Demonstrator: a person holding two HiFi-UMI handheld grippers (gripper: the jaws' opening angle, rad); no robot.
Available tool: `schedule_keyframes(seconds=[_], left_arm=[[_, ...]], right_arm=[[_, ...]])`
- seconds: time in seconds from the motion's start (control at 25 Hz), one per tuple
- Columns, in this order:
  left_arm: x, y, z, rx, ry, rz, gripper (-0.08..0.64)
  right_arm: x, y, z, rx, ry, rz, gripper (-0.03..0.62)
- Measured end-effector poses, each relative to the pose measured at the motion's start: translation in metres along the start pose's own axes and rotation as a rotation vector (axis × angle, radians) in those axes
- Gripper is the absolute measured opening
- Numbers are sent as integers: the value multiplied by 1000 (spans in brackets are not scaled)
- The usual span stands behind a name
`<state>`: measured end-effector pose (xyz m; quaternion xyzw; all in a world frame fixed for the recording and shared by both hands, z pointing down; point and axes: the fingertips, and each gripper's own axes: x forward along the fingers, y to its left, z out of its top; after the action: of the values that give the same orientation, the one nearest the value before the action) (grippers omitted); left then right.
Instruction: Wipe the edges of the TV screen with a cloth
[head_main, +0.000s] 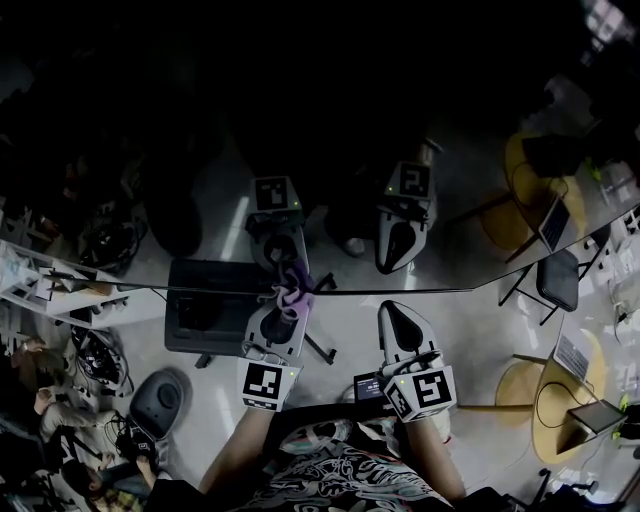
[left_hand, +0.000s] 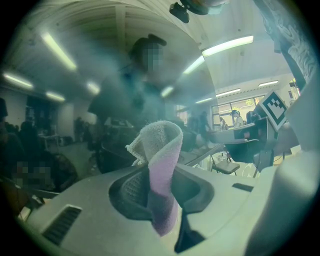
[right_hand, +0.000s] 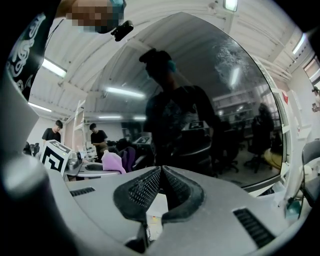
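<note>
— Where's the cloth (left_hand: 161, 150)?
— Pinched in my left gripper (head_main: 288, 305). Its purple fold sticks up from between the jaws, right at the near edge of the TV screen (head_main: 340, 262).
— And your other one?
— My right gripper (right_hand: 161, 172) has its jaws together on nothing and is beside the left, near the same edge.

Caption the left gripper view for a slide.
Left gripper clamps a folded lilac terry cloth before the dark reflective TV screen.
</note>
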<state>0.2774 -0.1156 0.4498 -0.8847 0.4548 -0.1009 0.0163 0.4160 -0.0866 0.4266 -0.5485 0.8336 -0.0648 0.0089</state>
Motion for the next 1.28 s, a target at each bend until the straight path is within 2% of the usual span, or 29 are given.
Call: schedule_keyframes(seconds=[0.24, 0.44, 0.6, 0.8, 1.04, 1.16, 1.28], left_arm=[[13, -20, 3, 3, 0, -7, 103], [22, -28, 7, -15, -53, -6, 103], [26, -38, 4, -2, -2, -26, 103], [35, -56, 10, -4, -35, -39, 103], [44, -79, 13, 8, -21, -77, 103], [51, -86, 17, 4, -57, -90, 103], [53, -89, 15, 13, -19, -110, 103]], right_arm=[[-12, -18, -3, 3, 7, -2, 29], [-17, -28, -8, 1, 23, -7, 29], [-23, -35, -9, 5, 26, -16, 29], [-30, -47, -8, -2, 20, -20, 29], [-41, -61, -7, 0, 14, -43, 29], [-46, -67, -7, 1, 12, -56, 29], [-47, -69, -7, 2, 13, -70, 29]])
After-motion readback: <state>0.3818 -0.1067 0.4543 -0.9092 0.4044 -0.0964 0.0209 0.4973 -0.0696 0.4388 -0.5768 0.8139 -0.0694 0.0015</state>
